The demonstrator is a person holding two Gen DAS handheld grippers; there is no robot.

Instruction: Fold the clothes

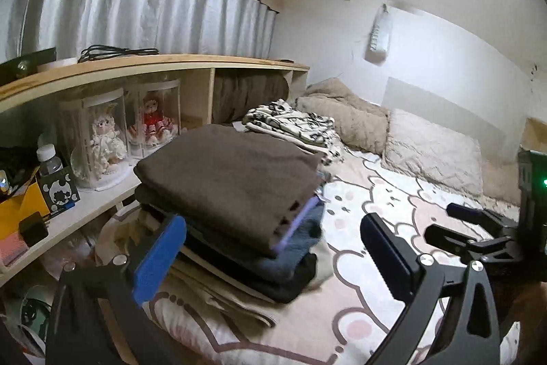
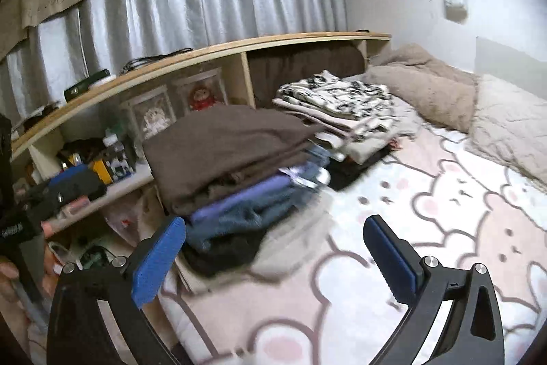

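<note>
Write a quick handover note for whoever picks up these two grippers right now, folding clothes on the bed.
Left gripper: open, holding nothing, aimed at the near stack.
Right gripper: open, holding nothing, over the bedsheet.
Clothes: a folded stack with a brown piece on top sits on the bed beside the shelf; a second stack topped by a black-and-white patterned piece lies behind it, nearer the pillows.
Done: both stacks look folded.
Left: no loose garment shows in either view; check outside the frames before stopping.
</note>
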